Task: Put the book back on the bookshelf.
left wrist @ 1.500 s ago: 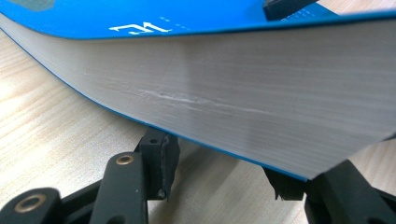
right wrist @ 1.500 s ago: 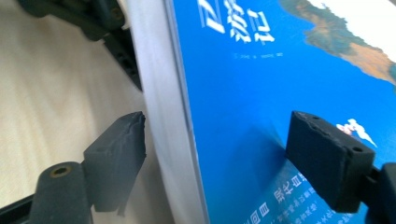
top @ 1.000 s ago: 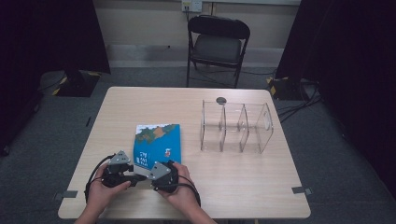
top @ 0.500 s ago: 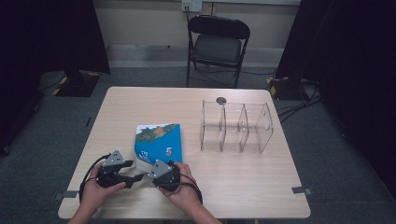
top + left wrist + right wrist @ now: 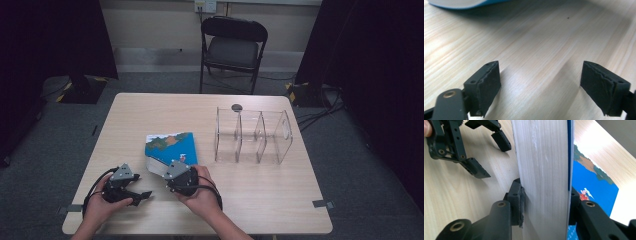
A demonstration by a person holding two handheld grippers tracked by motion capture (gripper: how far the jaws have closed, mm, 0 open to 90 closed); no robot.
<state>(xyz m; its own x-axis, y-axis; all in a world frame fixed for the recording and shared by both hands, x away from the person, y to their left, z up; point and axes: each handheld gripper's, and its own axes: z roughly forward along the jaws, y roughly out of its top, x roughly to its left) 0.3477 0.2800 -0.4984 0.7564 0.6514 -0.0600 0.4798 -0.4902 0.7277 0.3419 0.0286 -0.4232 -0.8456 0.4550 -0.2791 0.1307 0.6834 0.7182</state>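
Blue-covered book (image 5: 544,170) clamped in right tongs (image 5: 546,202) | left tongs (image 5: 541,85) wide open, empty, over wooden table (image 5: 536,37)

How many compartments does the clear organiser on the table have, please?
3, side by side in the clear organiser: left, middle and right, all seemingly empty.

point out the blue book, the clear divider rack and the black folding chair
blue picture book (image 5: 170,145), high view, front cover
clear acrylic divider rack (image 5: 287,131), high view, right end wall
black folding chair (image 5: 231,52), high view, seat
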